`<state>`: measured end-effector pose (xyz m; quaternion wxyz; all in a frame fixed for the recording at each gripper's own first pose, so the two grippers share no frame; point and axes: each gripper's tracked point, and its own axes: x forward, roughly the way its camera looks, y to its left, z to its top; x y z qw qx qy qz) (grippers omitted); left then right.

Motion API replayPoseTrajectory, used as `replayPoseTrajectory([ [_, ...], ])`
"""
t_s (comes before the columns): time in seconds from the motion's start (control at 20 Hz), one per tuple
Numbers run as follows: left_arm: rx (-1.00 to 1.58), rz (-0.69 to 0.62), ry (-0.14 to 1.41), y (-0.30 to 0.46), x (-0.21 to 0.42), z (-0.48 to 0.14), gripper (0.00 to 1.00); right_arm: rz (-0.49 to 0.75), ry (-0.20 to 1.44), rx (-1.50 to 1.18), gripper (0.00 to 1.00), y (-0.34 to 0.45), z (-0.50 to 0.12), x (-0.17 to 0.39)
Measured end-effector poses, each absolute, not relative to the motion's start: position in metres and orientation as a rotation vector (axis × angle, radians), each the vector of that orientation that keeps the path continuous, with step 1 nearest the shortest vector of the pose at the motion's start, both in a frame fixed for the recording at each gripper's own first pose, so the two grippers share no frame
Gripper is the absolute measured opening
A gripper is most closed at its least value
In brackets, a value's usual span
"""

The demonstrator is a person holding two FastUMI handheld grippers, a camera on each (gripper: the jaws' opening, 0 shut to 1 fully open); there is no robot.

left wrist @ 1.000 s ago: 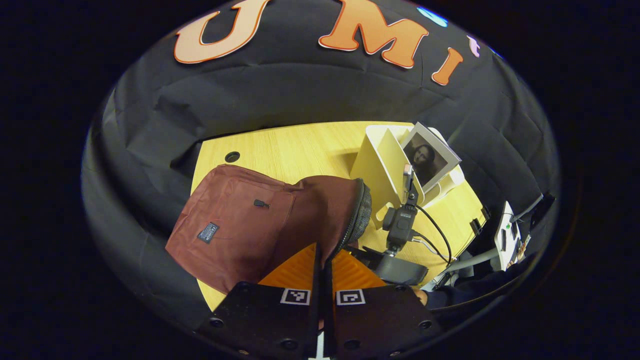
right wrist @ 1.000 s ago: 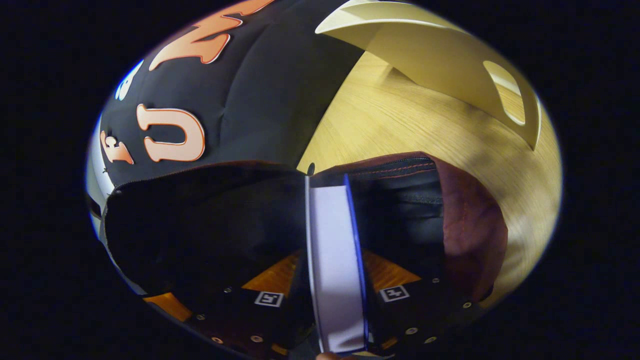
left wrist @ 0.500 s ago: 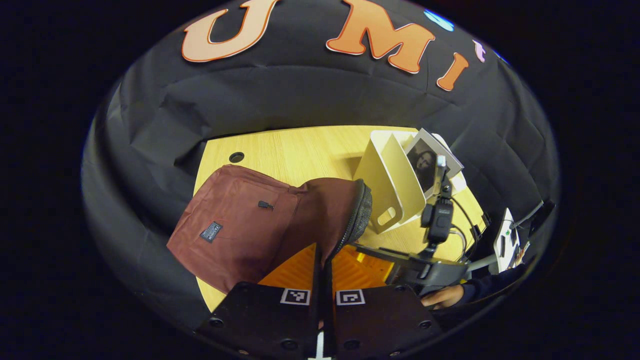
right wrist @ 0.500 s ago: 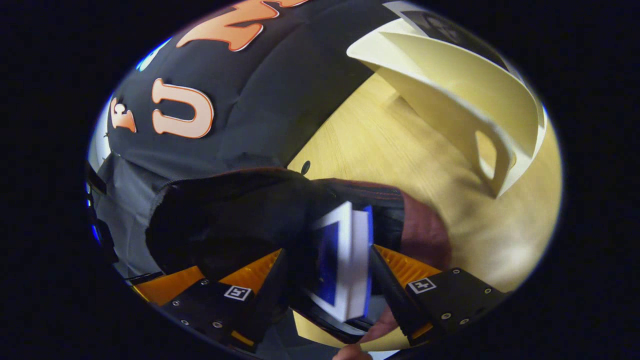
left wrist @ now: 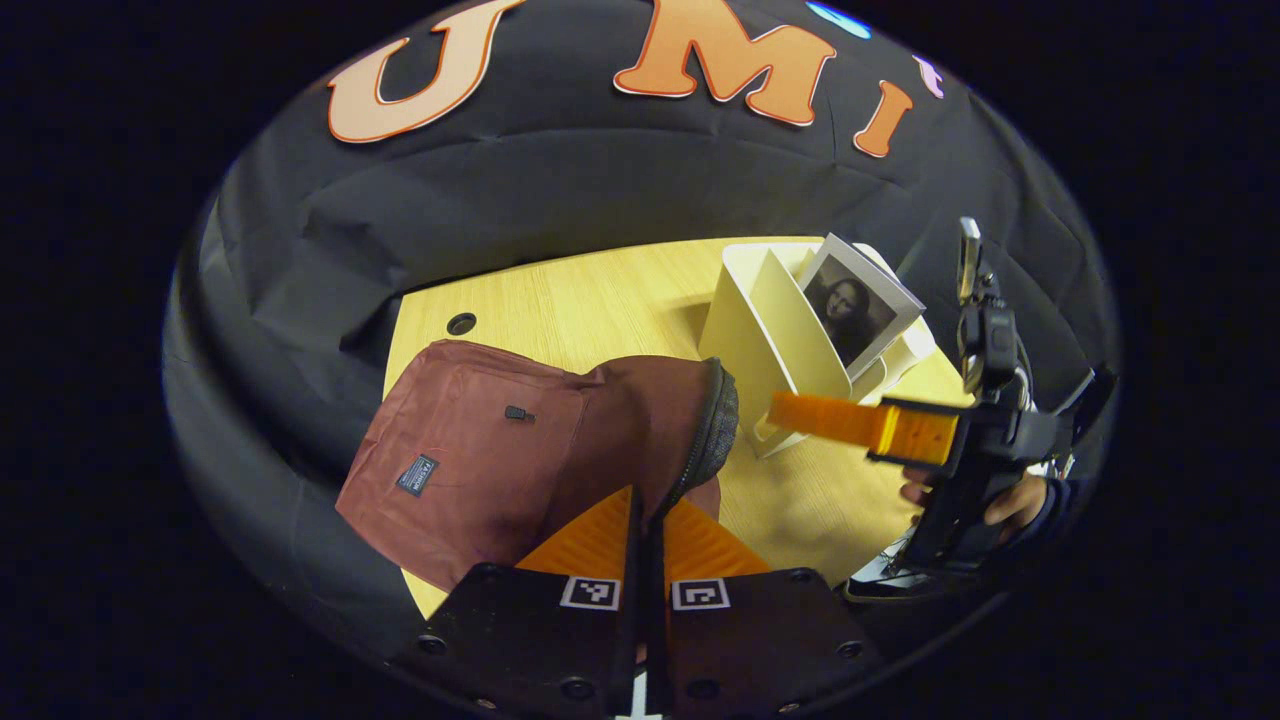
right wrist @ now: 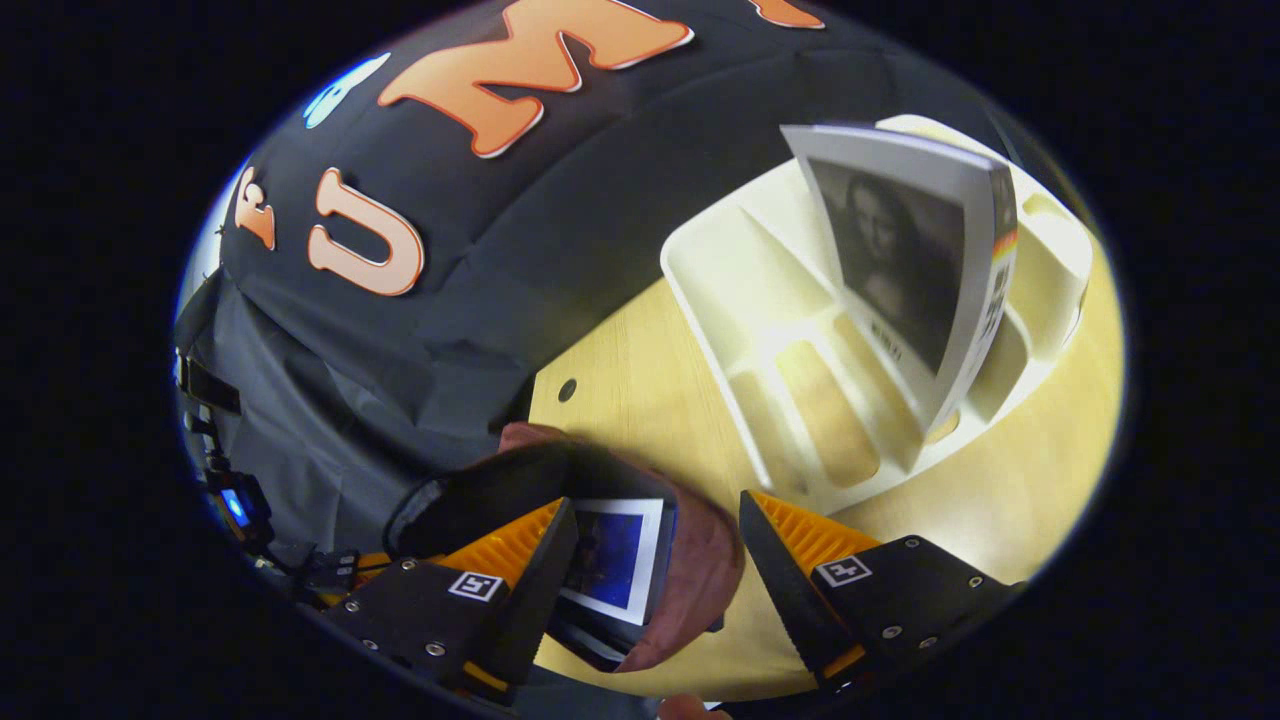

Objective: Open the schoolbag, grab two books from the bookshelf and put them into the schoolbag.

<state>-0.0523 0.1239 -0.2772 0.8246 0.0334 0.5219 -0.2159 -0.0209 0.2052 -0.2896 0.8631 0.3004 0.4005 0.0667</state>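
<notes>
The maroon schoolbag [left wrist: 500, 450] lies on the wooden table [left wrist: 600, 300], its zipped mouth [left wrist: 718, 430] facing the cream bookshelf [left wrist: 770, 340]. My left gripper [left wrist: 645, 525] is shut on the edge of the bag's mouth and holds it up. A blue-covered book [right wrist: 612, 552] lies inside the bag [right wrist: 700, 570], just below my right gripper [right wrist: 655, 565], which is open and holds nothing. In the left gripper view the right gripper [left wrist: 800, 410] hovers in front of the bookshelf, with a hand [left wrist: 1010, 500] holding it. A book with a portrait cover [right wrist: 895, 265] leans in the bookshelf [right wrist: 770, 300].
A round cable hole [left wrist: 461, 323] sits in the table's far left corner. The booth's black cloth wall rises close behind the table and the bookshelf. Bare tabletop [right wrist: 1010, 500] lies between the bag and the bookshelf's front.
My right gripper opened and let go of the blue book inside the bag. It then drew back and up, toward the bookshelf. The left gripper kept its hold on the bag.
</notes>
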Motion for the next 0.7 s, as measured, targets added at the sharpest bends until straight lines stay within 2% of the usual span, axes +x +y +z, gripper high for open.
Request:
replayPoseTrajectory([
  [0.2, 0.054, -0.434, 1.108, 0.125, -0.05, -0.282, 0.05, 0.09, 0.785, 0.569, 0.97, 0.156, -0.263, -0.007],
  [0.35, 0.043, -0.426, 1.117, 0.122, -0.053, -0.288, 0.05, 0.07, 0.768, 0.421, 0.97, 0.121, -0.246, -0.005],
  [0.7, 0.012, -0.383, 1.12, 0.12, -0.055, -0.293, 0.05, 0.089, 0.808, 0.127, 0.97, 0.064, -0.199, 0.014],
])
